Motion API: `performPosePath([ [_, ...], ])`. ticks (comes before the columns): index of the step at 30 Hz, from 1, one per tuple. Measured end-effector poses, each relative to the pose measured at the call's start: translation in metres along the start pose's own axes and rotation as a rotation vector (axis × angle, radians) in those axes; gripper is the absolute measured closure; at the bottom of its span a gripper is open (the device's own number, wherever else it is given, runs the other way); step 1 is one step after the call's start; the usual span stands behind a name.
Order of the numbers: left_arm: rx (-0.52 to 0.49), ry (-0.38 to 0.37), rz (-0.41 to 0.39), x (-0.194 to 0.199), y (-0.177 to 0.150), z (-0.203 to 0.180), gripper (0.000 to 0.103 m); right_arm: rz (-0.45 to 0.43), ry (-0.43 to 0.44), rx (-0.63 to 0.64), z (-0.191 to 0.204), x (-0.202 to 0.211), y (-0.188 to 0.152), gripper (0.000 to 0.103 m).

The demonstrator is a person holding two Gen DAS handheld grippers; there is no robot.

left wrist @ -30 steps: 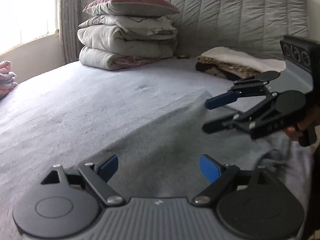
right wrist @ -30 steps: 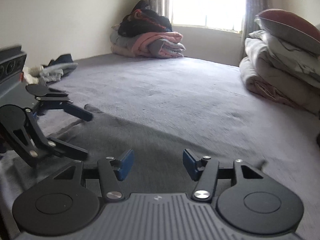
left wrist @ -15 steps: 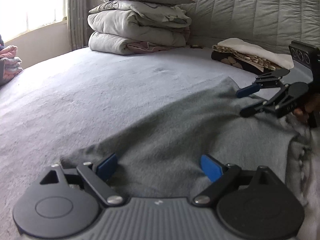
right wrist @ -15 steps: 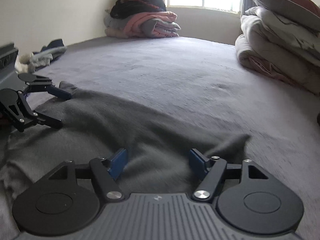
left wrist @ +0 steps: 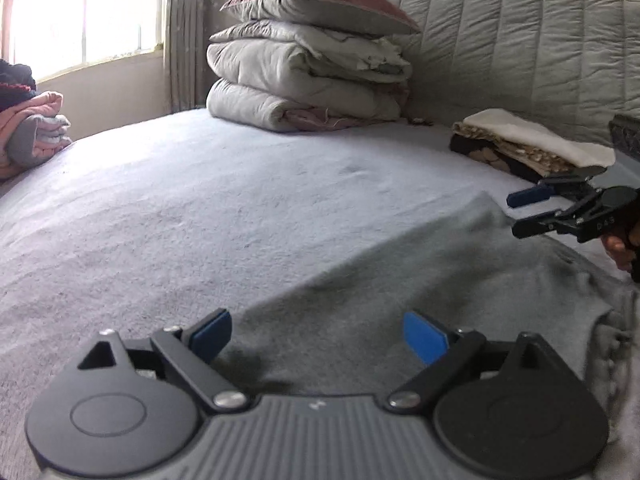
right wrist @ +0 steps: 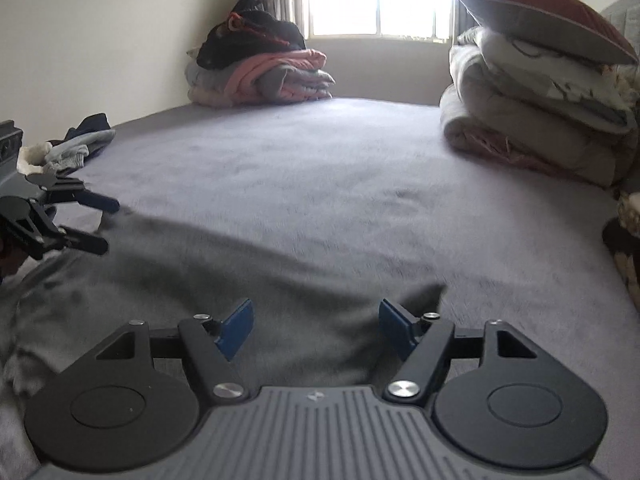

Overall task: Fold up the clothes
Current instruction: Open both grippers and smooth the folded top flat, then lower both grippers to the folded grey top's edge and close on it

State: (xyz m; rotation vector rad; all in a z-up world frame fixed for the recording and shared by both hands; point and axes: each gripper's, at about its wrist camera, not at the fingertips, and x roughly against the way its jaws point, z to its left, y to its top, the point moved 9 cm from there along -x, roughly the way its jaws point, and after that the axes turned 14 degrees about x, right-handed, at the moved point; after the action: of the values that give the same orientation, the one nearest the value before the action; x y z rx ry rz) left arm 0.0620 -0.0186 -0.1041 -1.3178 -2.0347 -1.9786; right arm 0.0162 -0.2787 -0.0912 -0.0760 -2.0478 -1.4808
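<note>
Here, grey garment (left wrist: 400,280) beneath both gaping tongs.

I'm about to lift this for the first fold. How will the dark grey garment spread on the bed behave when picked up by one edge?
The dark grey garment lies flat and follows the bed, so it will probably hang limp. Its surface looks fuzzy and knit-like, so open fingers should grip without much slipping. It looks thin, so likely light.
</note>
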Motion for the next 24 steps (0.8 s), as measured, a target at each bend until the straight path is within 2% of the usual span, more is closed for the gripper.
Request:
performPosePath([
  [4,-0.015,0.023,0.038,-0.014,-0.003,0.004,0.009,0.009,-0.012,0.016,0.002,-0.021,0.008,0.031],
  [8,-0.003,0.012,0.035,-0.011,-0.008,0.009,0.008,0.061,-0.02,0.016,-0.006,-0.034,-0.008,0.031],
  [18,0.047,0.019,0.048,0.006,-0.013,0.026,0.008,0.059,0.016,-0.062,-0.024,-0.01,-0.028,0.03],
  [24,0.181,0.027,-0.003,0.024,0.005,0.04,0.008,0.064,0.007,-0.116,-0.033,-0.002,-0.027,0.03],
])
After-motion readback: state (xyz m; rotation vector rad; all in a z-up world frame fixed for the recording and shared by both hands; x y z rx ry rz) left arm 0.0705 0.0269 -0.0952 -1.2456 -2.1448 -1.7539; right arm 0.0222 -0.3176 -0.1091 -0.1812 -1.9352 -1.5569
